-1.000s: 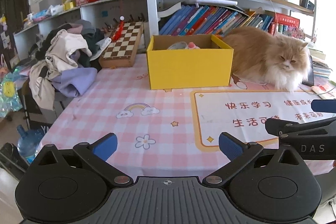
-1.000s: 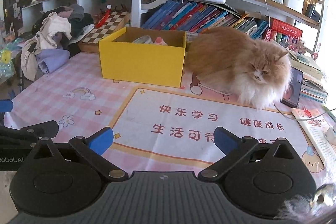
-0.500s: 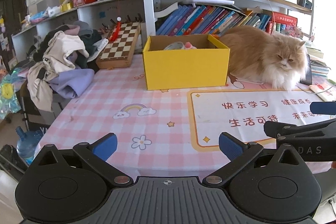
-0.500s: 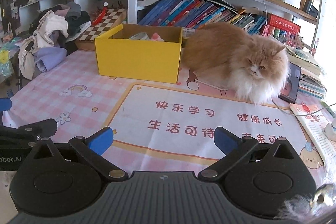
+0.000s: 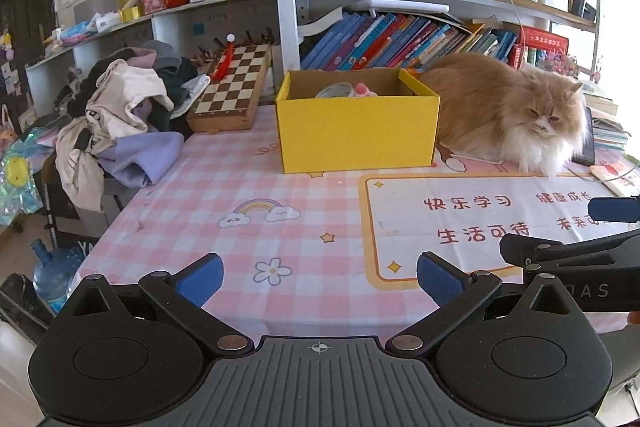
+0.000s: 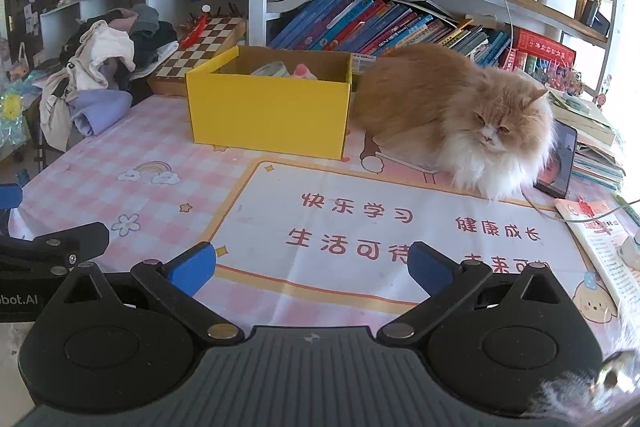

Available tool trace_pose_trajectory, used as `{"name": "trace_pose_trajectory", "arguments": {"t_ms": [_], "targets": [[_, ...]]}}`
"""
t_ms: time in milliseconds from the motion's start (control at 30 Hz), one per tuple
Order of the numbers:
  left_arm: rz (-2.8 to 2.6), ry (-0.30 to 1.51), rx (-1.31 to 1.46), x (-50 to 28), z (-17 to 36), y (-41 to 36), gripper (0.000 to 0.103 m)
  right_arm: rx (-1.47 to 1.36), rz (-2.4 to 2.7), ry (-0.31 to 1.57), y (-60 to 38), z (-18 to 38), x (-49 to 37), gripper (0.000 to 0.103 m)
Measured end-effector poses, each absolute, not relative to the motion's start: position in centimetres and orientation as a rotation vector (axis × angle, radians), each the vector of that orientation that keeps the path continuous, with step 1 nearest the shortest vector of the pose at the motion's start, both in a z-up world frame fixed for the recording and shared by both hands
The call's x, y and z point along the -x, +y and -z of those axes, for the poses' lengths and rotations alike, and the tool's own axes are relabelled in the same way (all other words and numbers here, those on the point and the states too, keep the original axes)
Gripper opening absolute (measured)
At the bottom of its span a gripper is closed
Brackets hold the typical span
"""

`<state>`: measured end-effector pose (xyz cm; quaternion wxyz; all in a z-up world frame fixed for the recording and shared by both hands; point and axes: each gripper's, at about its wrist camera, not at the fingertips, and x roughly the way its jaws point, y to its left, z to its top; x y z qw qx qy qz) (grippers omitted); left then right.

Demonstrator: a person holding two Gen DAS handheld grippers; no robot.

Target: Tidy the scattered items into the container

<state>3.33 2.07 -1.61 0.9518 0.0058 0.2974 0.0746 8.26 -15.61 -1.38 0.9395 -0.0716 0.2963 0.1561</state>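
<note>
Here the yellow box [image 5: 356,131] stands open-topped toward the far side of the table [image 5: 240,211], and everything else is easiest placed from it. Inside it, just above the front wall, show a pale roll [image 5: 334,91] and a pink item [image 5: 362,90]; what else lies in it is hidden. No loose items show on the cloth in front of the box.

The table wears a pink checked cloth printed with a rainbow, stars and flowers, and in front of the box, toward the right, a white panel with an orange border and red Chinese characters [image 6: 400,223]. Right of the box, touching or nearly touching its side, a fluffy orange and white cat [image 6: 452,115] lies facing forward. A dark phone [image 6: 560,159] leans just beyond the cat, with stacked books behind it. Left of the box a chessboard [image 5: 232,91] lies tilted, and further left a heap of clothes [image 5: 120,115] spills over the table edge. Behind the box rise shelves of leaning books [image 5: 392,39], with jars, a white bag and a small lit screen on the shelf above.

The left gripper [image 5: 320,277] hangs over the near table edge, well apart from the box, its blue pads spread wide with nothing between them. The right gripper [image 6: 312,265] does likewise over the white panel, jaws wide and empty.
</note>
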Motion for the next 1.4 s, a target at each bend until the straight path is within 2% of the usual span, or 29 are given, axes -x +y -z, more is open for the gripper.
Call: {"name": "trace_pose_trajectory", "arguments": {"t_ms": [1400], "targets": [[-0.140, 0.665, -0.014, -3.15, 2.45, 2.40, 0.103, 0.142, -0.313, 0.673, -15.40, 2.21, -8.09, 0.103]]}}
